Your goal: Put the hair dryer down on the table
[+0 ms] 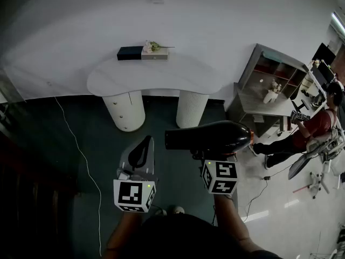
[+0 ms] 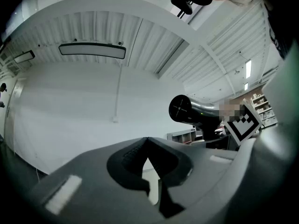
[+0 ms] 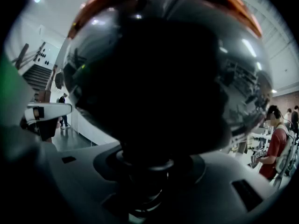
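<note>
A black hair dryer [image 1: 210,136] with an orange ring near its back end hangs level in the air, nozzle to the left. My right gripper [image 1: 211,156] is shut on its handle from below. In the right gripper view the dryer's glossy body [image 3: 163,78] fills most of the picture. My left gripper [image 1: 141,150] sits just left of the nozzle, shut with nothing between its jaws. From the left gripper view the dryer's round nozzle [image 2: 181,108] shows to the right. The white curved table [image 1: 178,77] stands ahead against the wall, well beyond both grippers.
On the table's far edge lie a black box [image 1: 130,53] and a pale box with flowers [image 1: 154,53]. A grey shelf unit [image 1: 272,80] stands at the right, with a seated person [image 1: 315,125] beyond it. A white cable [image 1: 81,155] runs over the dark floor at left.
</note>
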`<action>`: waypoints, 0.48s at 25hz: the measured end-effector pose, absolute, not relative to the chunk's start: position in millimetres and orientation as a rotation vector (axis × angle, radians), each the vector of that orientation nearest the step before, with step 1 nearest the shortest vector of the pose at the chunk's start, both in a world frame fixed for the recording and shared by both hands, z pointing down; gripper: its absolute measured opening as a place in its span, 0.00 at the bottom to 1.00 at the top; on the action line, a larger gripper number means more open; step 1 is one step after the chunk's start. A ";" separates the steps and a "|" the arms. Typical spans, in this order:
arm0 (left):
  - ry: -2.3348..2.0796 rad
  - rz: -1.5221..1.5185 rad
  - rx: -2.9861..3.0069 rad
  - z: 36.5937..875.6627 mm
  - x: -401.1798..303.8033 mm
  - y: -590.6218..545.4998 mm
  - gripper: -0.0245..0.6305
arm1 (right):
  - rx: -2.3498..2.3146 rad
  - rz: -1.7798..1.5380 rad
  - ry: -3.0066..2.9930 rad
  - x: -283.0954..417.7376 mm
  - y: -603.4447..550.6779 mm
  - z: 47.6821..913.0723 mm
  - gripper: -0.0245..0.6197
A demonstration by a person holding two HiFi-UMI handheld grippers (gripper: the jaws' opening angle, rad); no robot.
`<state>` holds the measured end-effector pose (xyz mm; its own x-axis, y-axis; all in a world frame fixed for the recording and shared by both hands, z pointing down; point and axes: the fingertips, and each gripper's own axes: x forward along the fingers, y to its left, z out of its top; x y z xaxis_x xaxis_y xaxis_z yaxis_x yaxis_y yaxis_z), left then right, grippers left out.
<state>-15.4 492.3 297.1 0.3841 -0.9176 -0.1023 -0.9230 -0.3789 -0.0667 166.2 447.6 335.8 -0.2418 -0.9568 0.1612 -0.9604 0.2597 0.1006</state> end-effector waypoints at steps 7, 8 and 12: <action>1.680 0.050 -2.505 296.7 7.6 493.4 0.05 | 1.798 0.022 -2.334 183.2 457.0 341.6 0.38; 1.676 0.047 -2.505 297.6 12.0 493.4 0.05 | 1.795 0.032 -2.330 185.9 457.6 344.5 0.38; 1.668 0.033 -2.508 303.4 24.4 494.1 0.05 | 1.793 0.086 -2.320 195.7 460.7 356.0 0.38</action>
<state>24.4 494.1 303.4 0.3888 -0.9169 -0.0899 -0.9198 -0.3807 -0.0955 195.7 460.7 356.0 -0.2392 -0.9504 0.1990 -0.9624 0.2592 0.0809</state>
